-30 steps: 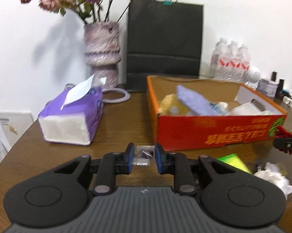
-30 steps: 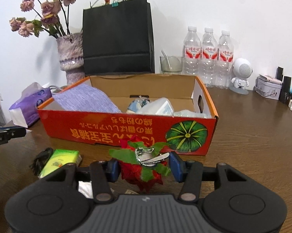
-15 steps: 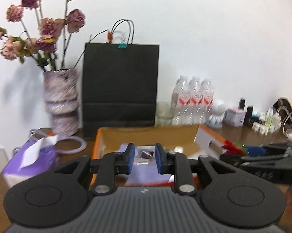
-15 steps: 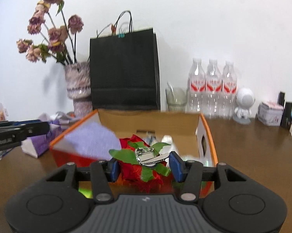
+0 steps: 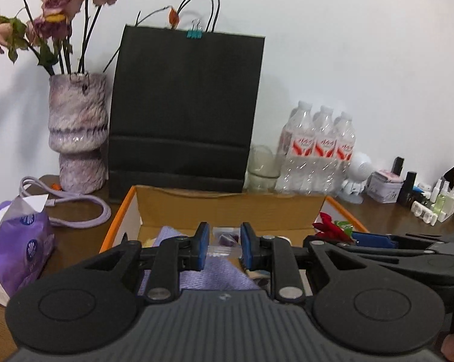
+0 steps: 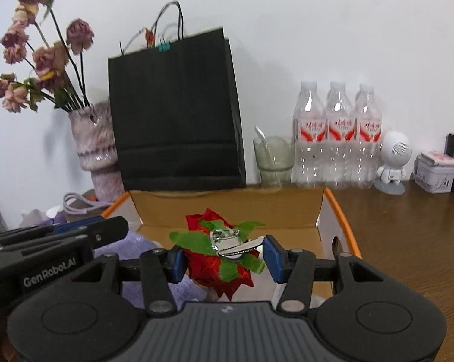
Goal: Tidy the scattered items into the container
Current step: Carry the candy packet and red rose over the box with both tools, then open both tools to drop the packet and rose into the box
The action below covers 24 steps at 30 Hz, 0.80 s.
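Cardboard box (image 6: 337,214) with the orange rim sits open in the middle of the brown table (image 6: 408,226), and a purple cloth (image 5: 215,274) can be seen lying inside on its left half, with a few small bits next to it that are too blurry to name. Over the box, a red fabric flower hair clip (image 6: 219,259) with green leaves and a metal clasp is clamped in the right gripper (image 6: 221,261), jaws partly closed on it. A small clear plastic bag (image 5: 224,241) with something dark purple inside is pinched in the left gripper (image 5: 221,246), jaws nearly closed. Both grippers are crowded side by side above the box opening. Behind the far edge a black paper bag (image 5: 184,111), a vase (image 5: 76,132), a glass (image 6: 273,160) and water bottles (image 6: 337,135) are lined up along the wall; open tabletop is left on the right.
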Motion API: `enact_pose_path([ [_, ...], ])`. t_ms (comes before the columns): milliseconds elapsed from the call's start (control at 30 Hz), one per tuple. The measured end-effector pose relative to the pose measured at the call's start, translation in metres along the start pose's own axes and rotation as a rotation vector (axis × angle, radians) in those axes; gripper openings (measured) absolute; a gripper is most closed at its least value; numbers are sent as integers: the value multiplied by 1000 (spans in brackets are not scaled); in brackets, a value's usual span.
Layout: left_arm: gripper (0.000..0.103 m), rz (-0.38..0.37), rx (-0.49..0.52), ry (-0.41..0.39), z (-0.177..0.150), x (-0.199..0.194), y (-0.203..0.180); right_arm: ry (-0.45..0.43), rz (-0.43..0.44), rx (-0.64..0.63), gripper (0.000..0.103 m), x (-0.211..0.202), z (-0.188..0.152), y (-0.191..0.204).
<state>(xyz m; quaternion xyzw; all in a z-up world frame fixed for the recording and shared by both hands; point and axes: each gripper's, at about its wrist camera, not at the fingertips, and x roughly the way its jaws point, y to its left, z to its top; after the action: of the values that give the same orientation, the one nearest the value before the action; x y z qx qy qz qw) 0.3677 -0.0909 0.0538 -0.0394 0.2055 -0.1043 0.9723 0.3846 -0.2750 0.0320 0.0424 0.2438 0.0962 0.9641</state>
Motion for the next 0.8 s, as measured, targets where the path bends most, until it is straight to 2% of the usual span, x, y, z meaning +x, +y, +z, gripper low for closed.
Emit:
enact_pose_path([
  [467,23,22,-1,23,-5,5,3,40,-4,-9,50,8,-7,-1],
  [600,24,30,-4,27,-4,6,4,59,-7,-5,54,11,-7,-2],
  [633,31,35,-4,30,-4,6,4,65,-16,-2,59,12,-6,-3],
  [667,48,42,-3,36,-3,6,4,69,-22,-1,67,12,-6,-4],
  [700,59,88,-11,36,-2,6,5,70,-26,3,86,12,-5,-5],
  [733,87,155,-23,30,-1,5,6,70,-45,7,92,12,-4,-6],
  [767,103,215,-38,22,1,5,8,60,-77,8,94,10,-3,-7],
  [800,103,239,-53,14,2,4,12,47,-89,15,100,8,-1,-10],
])
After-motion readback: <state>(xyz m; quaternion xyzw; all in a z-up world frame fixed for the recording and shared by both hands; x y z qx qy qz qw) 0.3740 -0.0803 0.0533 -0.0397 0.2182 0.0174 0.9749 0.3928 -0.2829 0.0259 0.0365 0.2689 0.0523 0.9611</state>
